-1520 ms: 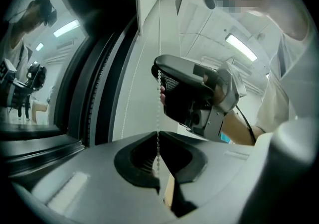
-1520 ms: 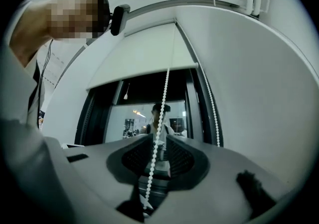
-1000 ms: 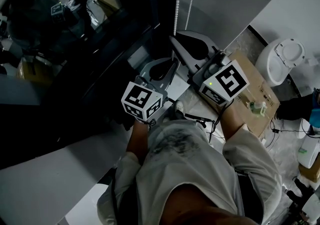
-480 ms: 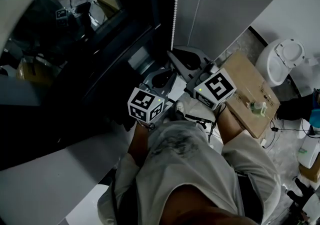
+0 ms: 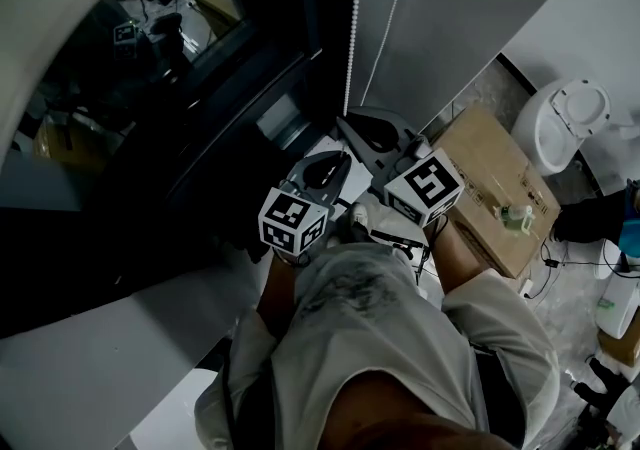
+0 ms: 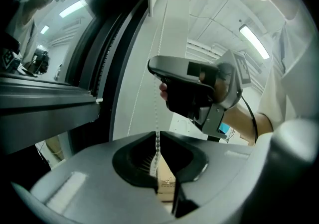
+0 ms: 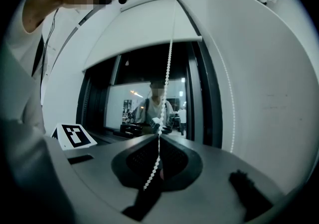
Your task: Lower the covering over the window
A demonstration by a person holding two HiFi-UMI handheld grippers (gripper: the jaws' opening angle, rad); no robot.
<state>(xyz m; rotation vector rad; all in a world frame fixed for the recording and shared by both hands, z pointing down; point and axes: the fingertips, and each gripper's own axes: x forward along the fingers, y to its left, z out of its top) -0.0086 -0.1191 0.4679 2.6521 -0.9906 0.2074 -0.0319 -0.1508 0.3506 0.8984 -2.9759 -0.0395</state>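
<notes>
Left claw (image 6: 157,136): its tips are pinched on the bead chain (image 6: 156,118), which drops straight between them. The jaws have just been opening a little, yet the tips look pressed on the beads.
Right claw (image 7: 159,136): closed on the chain, with the beads threading between its tips.
Why two grips: this looks like a hand-over-hand pull, where one claw keeps the strand taut while the other gets ready to shift. The left claw's loosening fits a coming re-grip.
Why level claws: pointing across the hanging strand lets the tips bite on a bead rather than slide along it.
Claw to claw: in the left gripper view the right claw sits near, at 1 o'clock of the left tips. It seems to be higher on the same strand.
Blind (image 7: 139,34): partly down over the window (image 7: 144,103). Its bottom edge lies at 12 o'clock from the right claw's tips, well apart, joined only by the chain.
Loose strand (image 7: 231,103): hangs free at 2 o'clock against the wall, untouched.
Progress: the glass below the blind is uncovered, so more pulling is likely needed.
</notes>
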